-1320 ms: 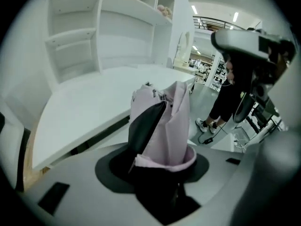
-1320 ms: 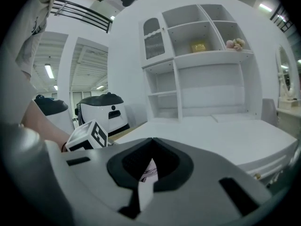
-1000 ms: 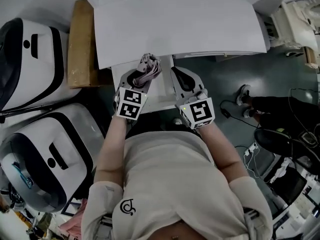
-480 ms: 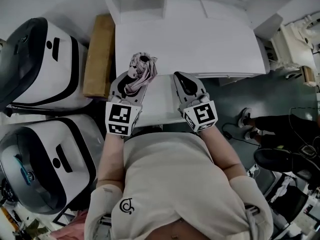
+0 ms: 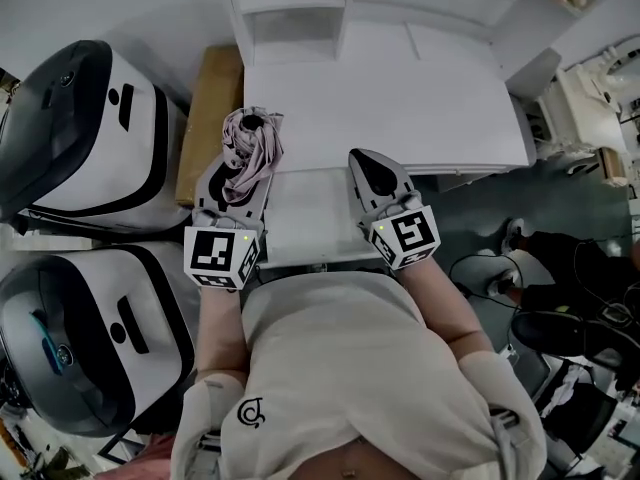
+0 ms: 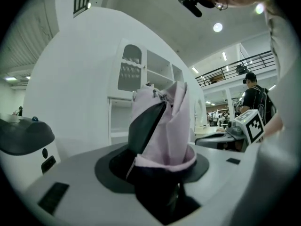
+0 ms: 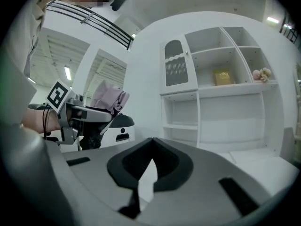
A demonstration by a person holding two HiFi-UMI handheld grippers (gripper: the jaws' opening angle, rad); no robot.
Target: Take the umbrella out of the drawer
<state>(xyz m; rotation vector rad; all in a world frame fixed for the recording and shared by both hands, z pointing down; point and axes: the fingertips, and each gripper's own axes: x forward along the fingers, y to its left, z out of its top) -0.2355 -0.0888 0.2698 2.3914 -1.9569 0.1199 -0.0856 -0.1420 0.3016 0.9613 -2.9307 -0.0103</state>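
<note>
A folded pink umbrella is clamped between the jaws of my left gripper, which holds it level over the left corner of the white desk. In the left gripper view the umbrella fills the space between the dark pads and sticks out past them. The open white drawer lies below, between my two grippers. My right gripper hovers over the drawer's right side with its tips together and nothing in them. The right gripper view shows the closed tips and, off to the left, the umbrella.
A brown cardboard box stands against the desk's left side. Two large white-and-black machines crowd the floor on the left. White shelving rises behind the desk. Cables and a person's shoe are on the floor at right.
My left gripper has risen out of the drawer with the umbrella and shifted left toward the desk corner. The right gripper has lifted a little and stays shut.
</note>
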